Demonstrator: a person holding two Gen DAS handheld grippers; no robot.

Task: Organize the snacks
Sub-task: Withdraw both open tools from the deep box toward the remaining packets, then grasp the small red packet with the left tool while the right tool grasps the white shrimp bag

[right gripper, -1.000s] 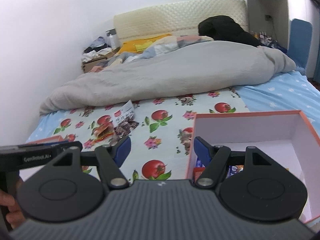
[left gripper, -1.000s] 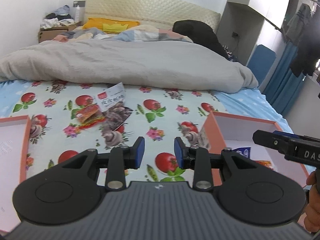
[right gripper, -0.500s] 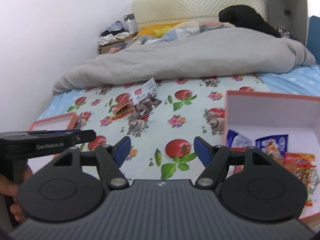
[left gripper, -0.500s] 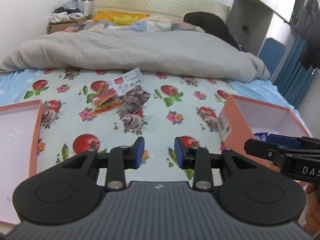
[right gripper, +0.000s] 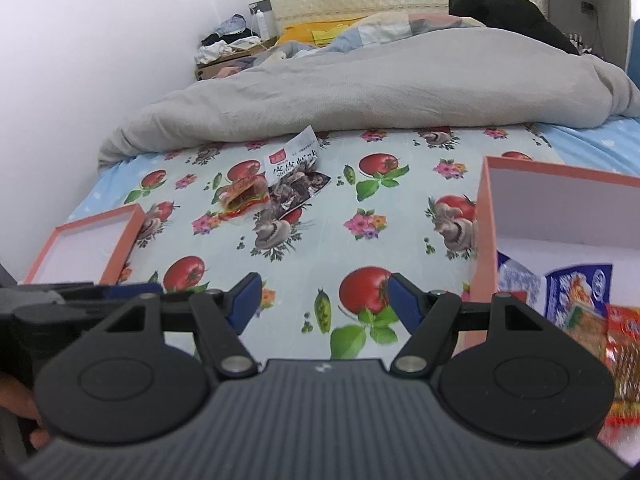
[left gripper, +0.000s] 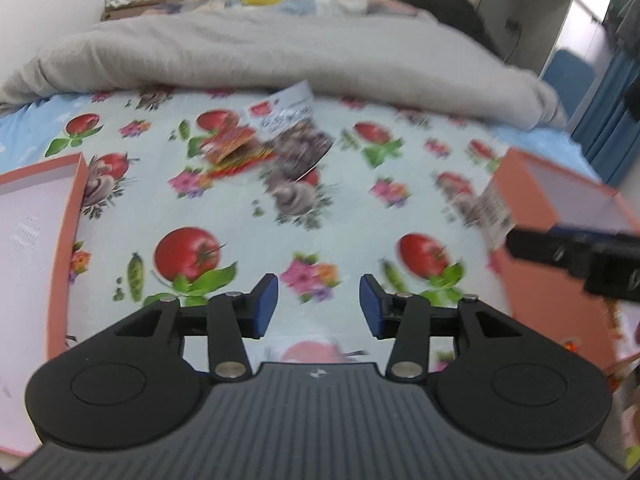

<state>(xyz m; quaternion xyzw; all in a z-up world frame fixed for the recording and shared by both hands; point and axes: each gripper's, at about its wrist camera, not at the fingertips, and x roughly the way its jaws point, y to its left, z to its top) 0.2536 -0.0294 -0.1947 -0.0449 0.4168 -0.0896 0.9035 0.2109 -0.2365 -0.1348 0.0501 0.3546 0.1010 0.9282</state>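
Note:
Two snack packets lie on the flowered sheet ahead: a white and dark packet (left gripper: 294,128) (right gripper: 298,172) and a red and yellow packet (left gripper: 232,146) (right gripper: 244,196) to its left. My left gripper (left gripper: 318,306) is open and empty, well short of them. My right gripper (right gripper: 324,298) is open and empty, beside the orange box (right gripper: 486,216) on the right; the box also shows in the left wrist view (left gripper: 520,184). The box holds several packets, among them a blue one (right gripper: 576,292) and a red one (right gripper: 624,344). The left view is blurred.
The orange box lid (left gripper: 76,200) (right gripper: 128,224) lies open side up at the left. A grey duvet (left gripper: 280,52) (right gripper: 380,80) is bunched across the bed behind the packets. A wall runs along the bed's left side.
Both grippers have moved forward toward the two packets. The left gripper's jaws have opened wider. The right gripper shows more of the box's contents.

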